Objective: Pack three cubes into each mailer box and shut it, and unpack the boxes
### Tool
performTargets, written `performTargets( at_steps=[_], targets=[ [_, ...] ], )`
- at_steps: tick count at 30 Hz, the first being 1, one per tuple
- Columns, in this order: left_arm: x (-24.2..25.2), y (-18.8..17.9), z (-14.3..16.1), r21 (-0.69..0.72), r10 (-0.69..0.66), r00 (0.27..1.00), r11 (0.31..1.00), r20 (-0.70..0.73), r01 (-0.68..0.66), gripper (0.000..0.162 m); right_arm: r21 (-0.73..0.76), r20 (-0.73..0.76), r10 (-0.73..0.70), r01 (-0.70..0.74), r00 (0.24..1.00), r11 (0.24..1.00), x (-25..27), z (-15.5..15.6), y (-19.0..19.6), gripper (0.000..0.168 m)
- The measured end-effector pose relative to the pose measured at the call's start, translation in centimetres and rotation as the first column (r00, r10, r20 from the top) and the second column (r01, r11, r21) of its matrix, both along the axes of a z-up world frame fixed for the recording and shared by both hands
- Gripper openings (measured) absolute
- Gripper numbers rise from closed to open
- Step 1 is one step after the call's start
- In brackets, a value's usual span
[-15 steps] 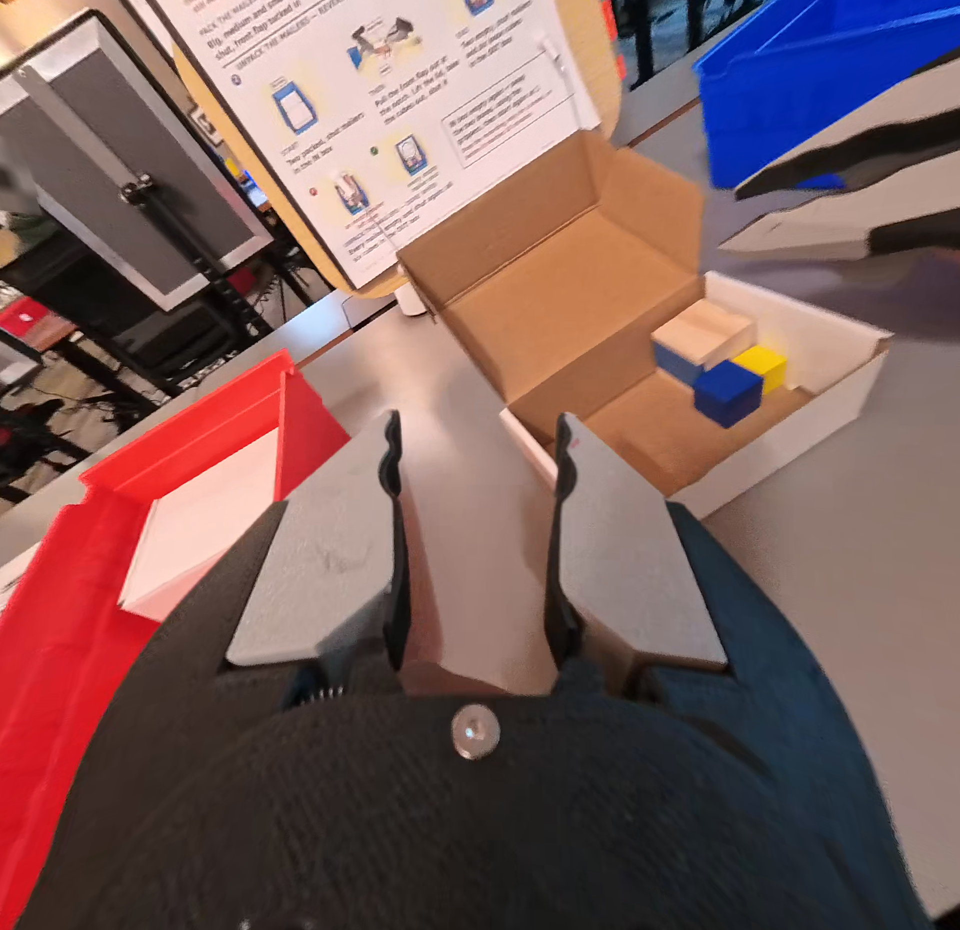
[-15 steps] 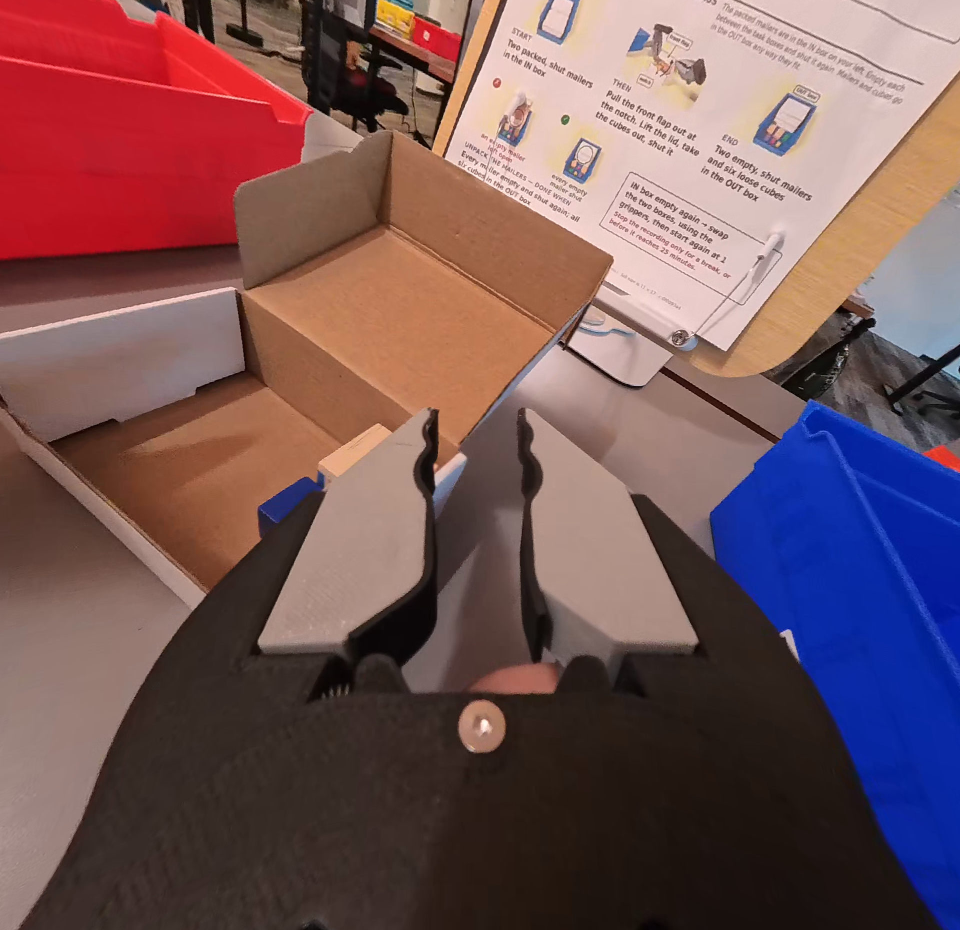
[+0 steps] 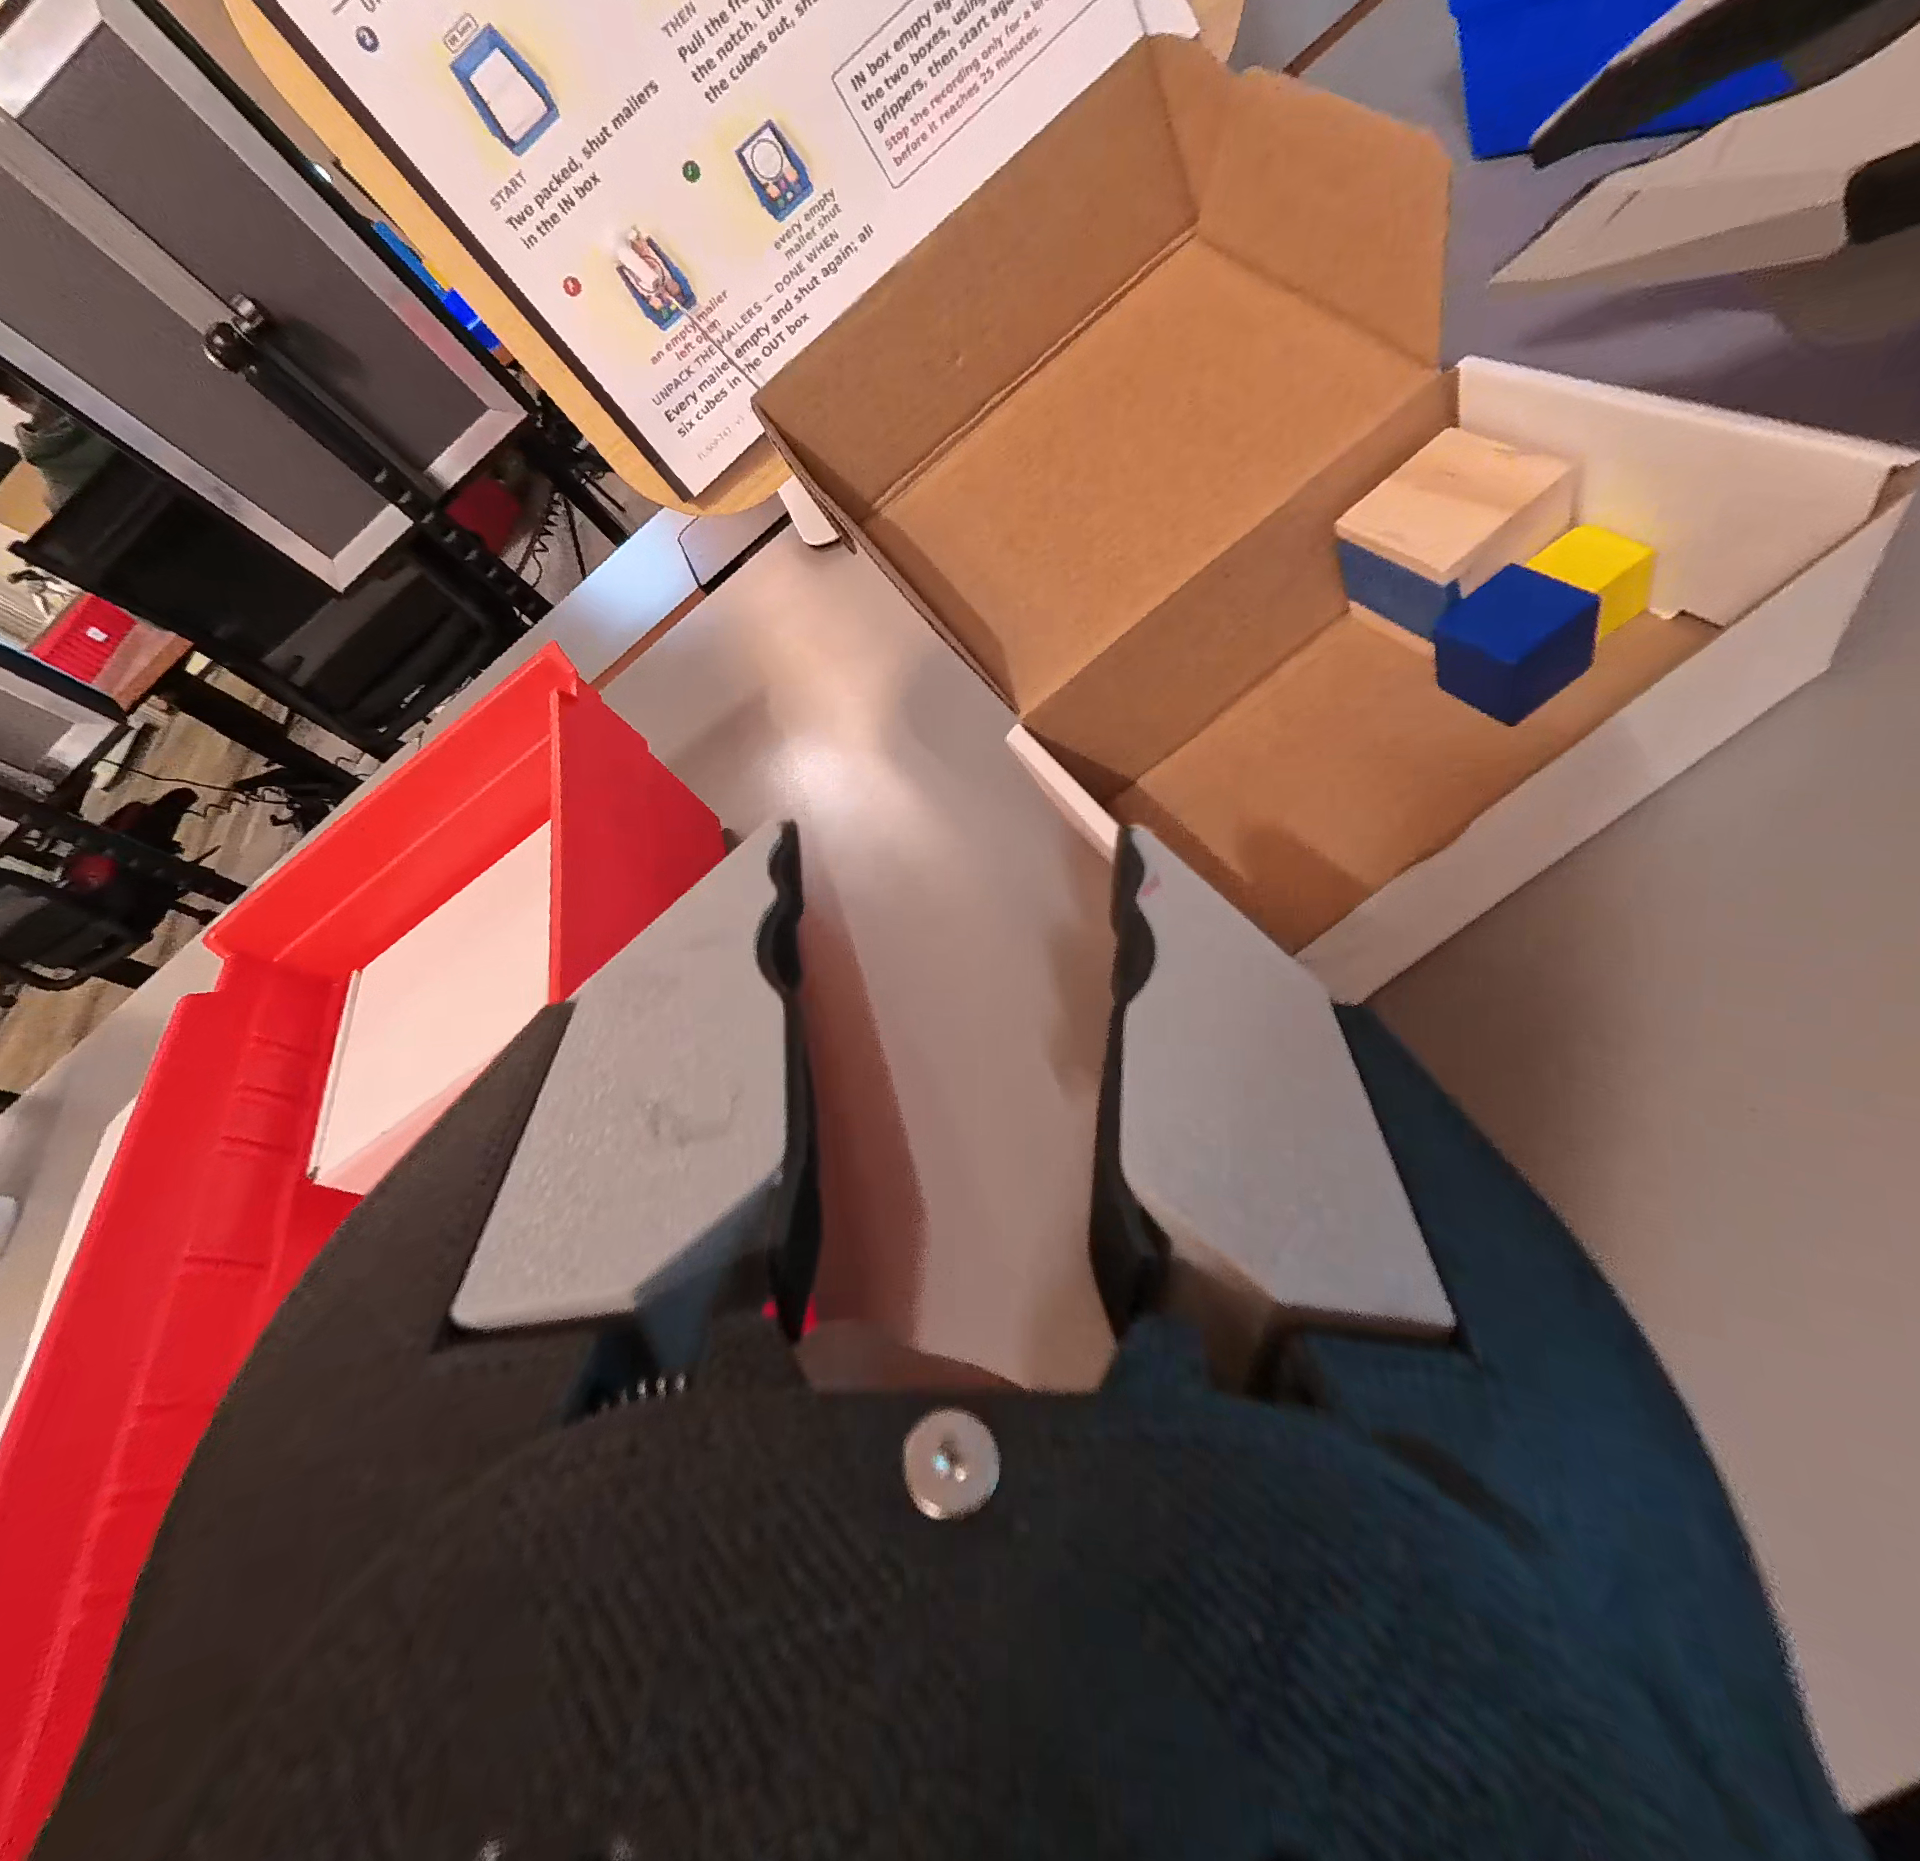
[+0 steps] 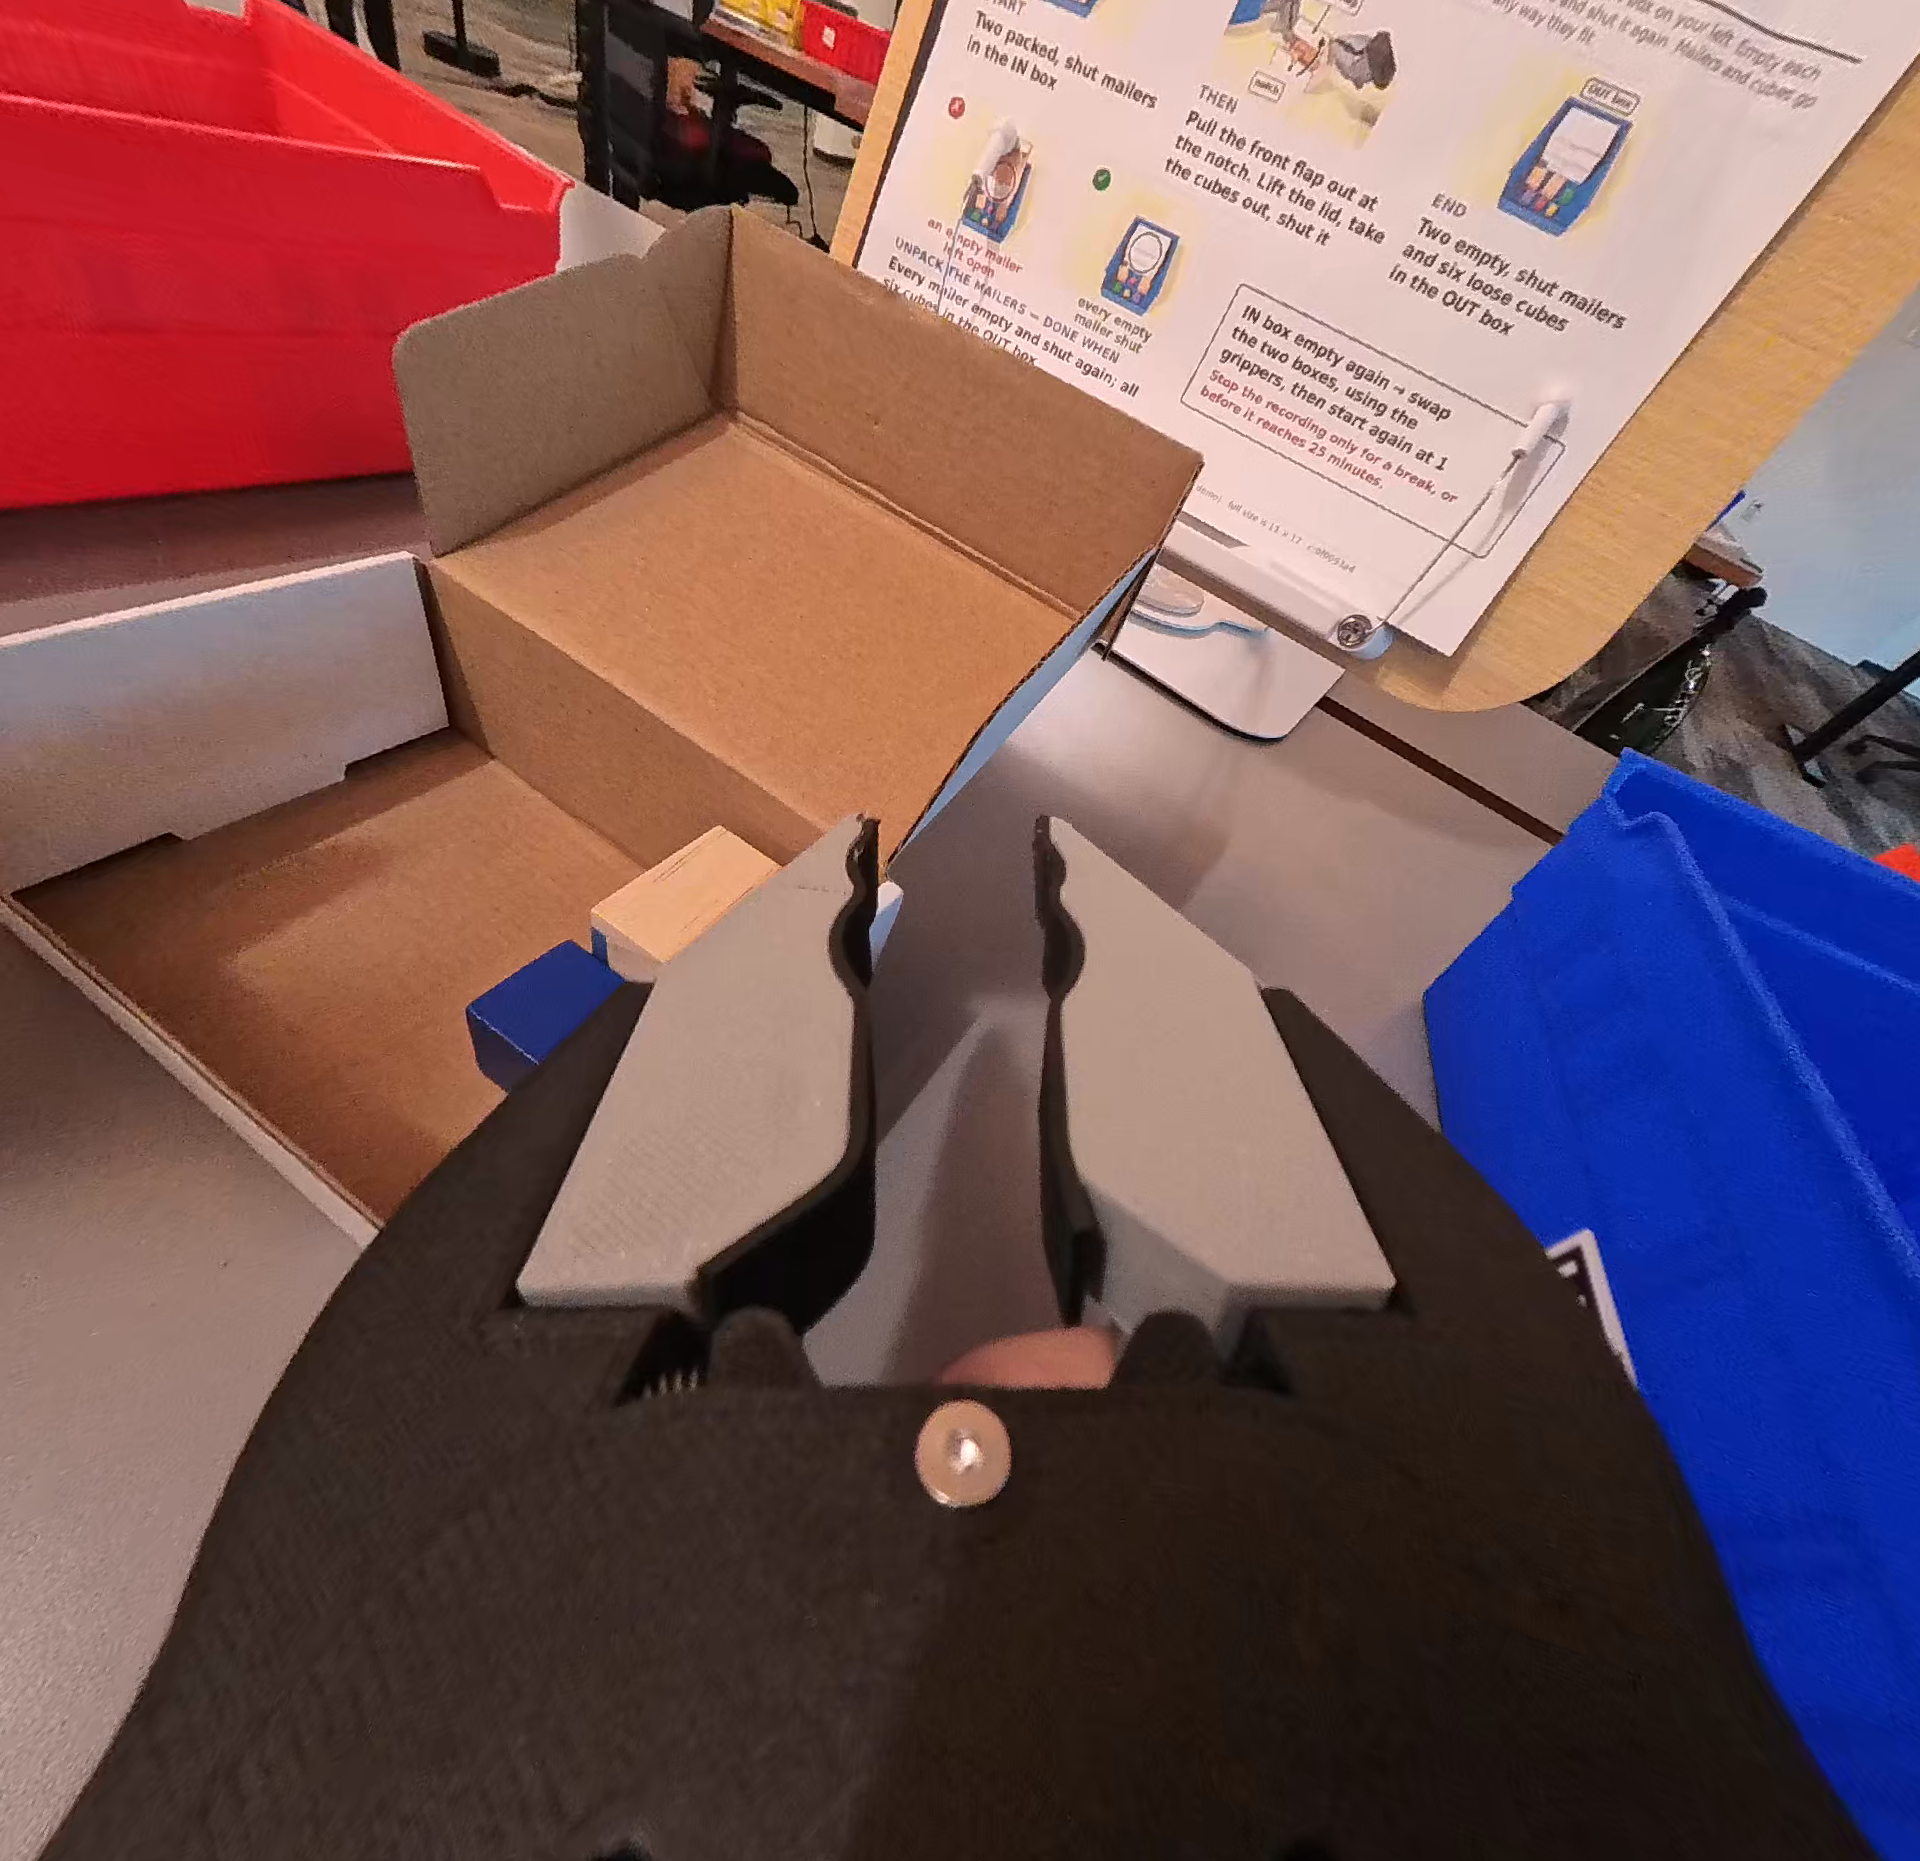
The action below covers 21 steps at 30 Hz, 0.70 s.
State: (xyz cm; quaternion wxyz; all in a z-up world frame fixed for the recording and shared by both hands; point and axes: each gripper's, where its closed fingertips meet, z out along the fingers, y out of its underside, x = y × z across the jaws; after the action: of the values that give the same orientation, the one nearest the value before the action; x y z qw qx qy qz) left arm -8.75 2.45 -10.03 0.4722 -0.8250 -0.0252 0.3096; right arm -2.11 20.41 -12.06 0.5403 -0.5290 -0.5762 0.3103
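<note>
An open mailer box [image 3: 1558, 803] sits on the grey table with its brown lid [image 3: 1091, 409] raised. In its right back corner lie a wooden cube [image 3: 1455, 507] resting on something blue, a dark blue cube [image 3: 1512, 648] and a yellow cube [image 3: 1595, 570]. My left gripper [image 3: 951, 855] is open and empty above the table, just left of the box's near corner. My right gripper [image 4: 956, 835] is open and empty, at the box's right side [image 4: 208, 689], beside the wooden cube [image 4: 686, 902] and the blue cube [image 4: 540, 1016]. It also shows in the left wrist view [image 3: 1714, 149].
A red bin [image 3: 416, 876] at the left holds a shut white mailer [image 3: 447, 1001]. A blue bin [image 4: 1714, 1084] stands at the right. An instruction board [image 4: 1351, 253] stands behind the box. Shelving and stands lie beyond the table's far edge. My left tips are about 15 cm from the wooden cube [image 3: 1455, 507], my right tips only 5 cm. It is also in sight in the right wrist view [image 4: 690, 919].
Both grippers have edged a little forward toward the box and board. Their jaws have not changed. The cubes and lid have not moved.
</note>
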Motion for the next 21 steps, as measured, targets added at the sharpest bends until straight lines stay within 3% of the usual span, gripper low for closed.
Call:
performTargets(
  at_steps=[21],
  targets=[
    [0.8,1.5,0.5,0.002,-0.098,0.995,0.995,0.029,0.098,0.057,-0.010,-0.010,-0.004,0.004,1.000,1.000,-0.2,-0.3,0.5,0.025]
  ],
)
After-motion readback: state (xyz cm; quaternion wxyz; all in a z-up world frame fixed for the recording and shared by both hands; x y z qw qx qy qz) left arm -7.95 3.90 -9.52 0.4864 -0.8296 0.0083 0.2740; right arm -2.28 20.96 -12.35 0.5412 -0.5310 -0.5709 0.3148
